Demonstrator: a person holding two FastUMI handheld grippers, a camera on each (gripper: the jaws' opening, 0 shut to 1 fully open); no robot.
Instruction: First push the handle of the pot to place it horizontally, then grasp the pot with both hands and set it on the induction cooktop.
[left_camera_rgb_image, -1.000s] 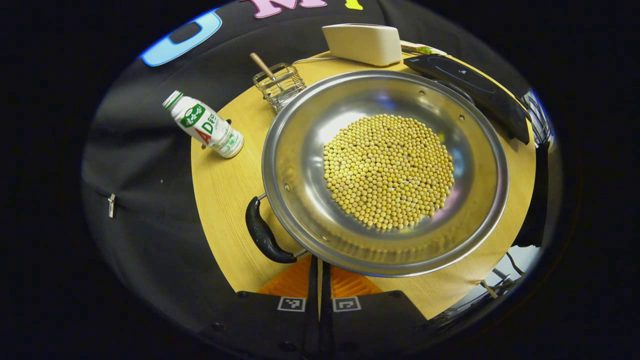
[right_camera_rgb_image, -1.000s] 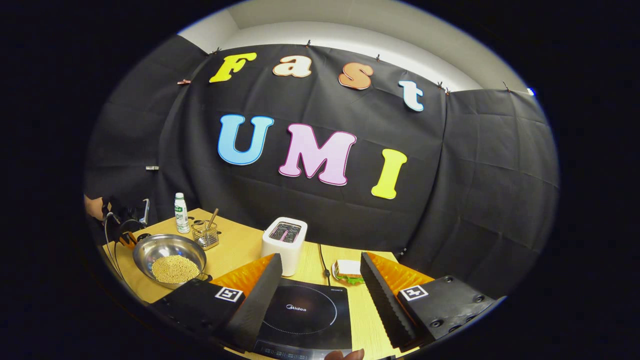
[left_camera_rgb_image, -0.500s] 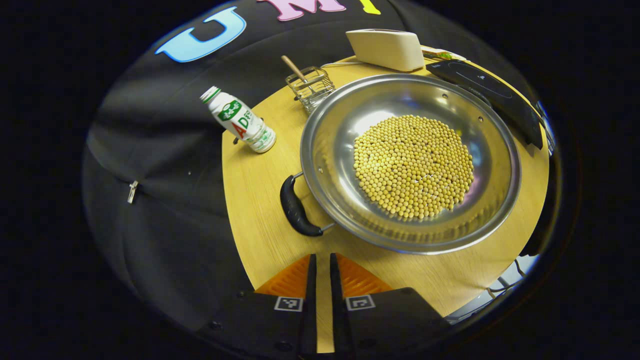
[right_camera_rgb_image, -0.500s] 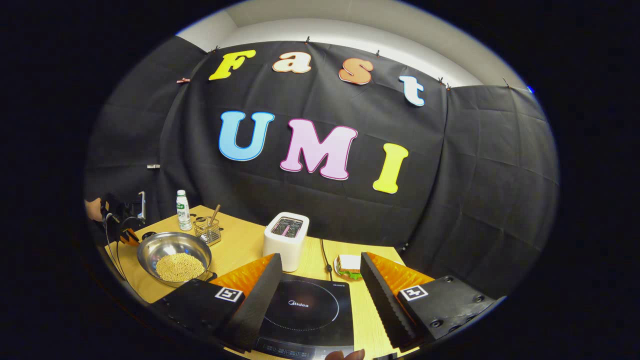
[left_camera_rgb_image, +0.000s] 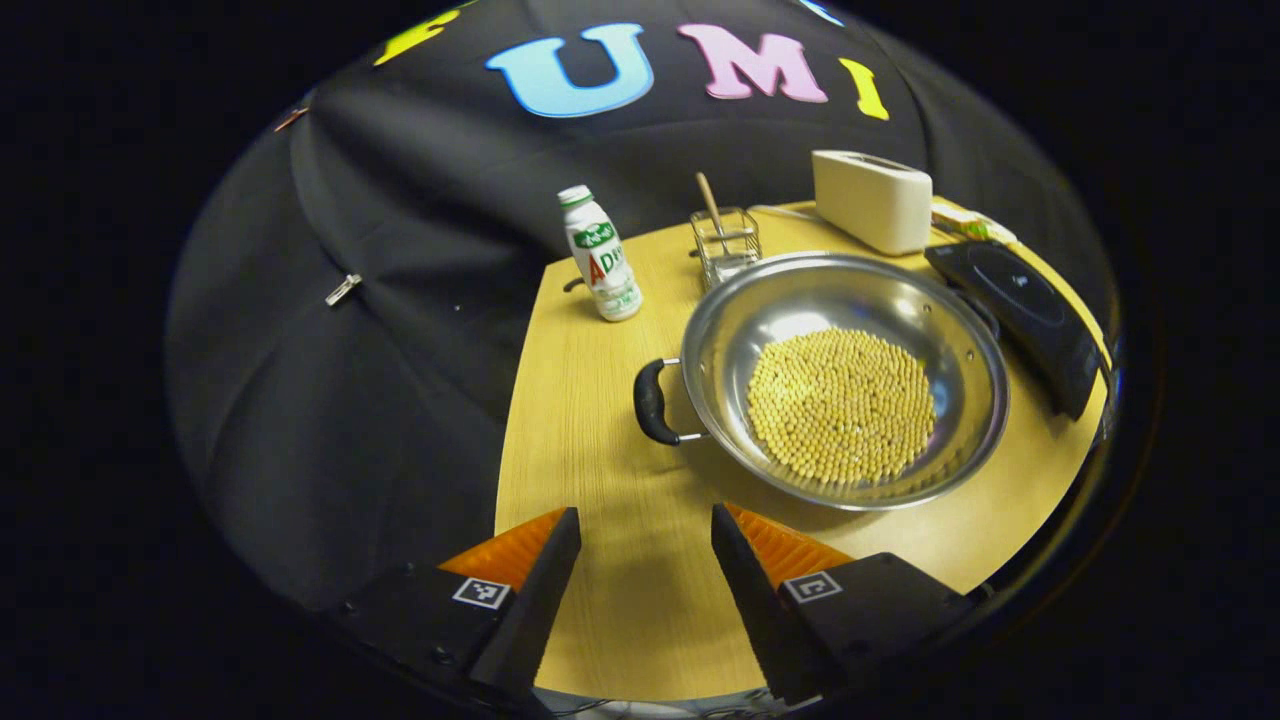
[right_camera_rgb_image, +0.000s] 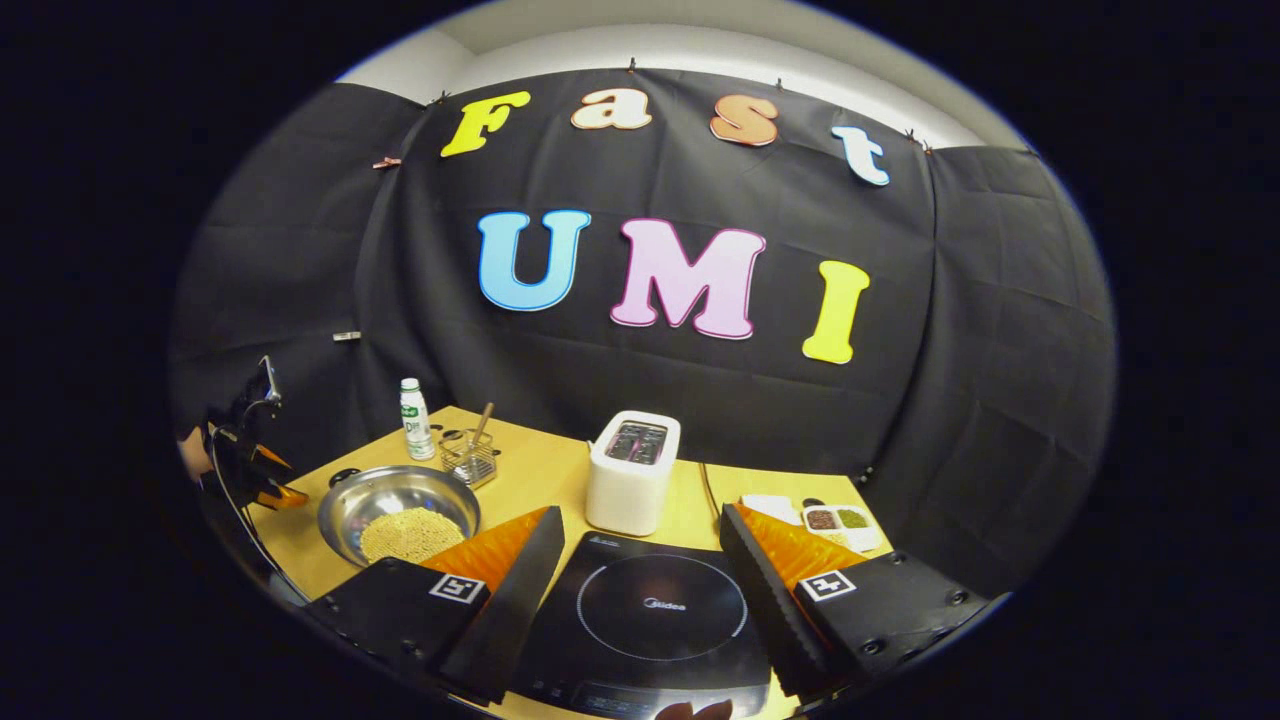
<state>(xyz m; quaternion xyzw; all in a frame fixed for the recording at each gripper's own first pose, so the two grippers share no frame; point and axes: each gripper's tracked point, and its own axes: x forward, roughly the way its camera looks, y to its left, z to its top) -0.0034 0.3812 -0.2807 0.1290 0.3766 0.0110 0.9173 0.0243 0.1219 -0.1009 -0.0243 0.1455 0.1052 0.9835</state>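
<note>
The left gripper (left_camera_rgb_image: 640, 535) has backed off and its jaws, pressed together a moment ago, now stand spread over bare table (left_camera_rgb_image: 600, 450). The push looks finished (grasping comes next). Ahead and rightward sits the pot (left_camera_rgb_image: 845, 380), steel, holding beans, handle (left_camera_rgb_image: 650, 402) level.

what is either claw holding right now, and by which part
Nothing is held. The left claw is open over bare table, short of the pot handle. The right claw is open above the induction cooktop.

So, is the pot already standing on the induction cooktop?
No, the pot of soybeans rests on the wooden table, beside the induction cooktop.
</note>
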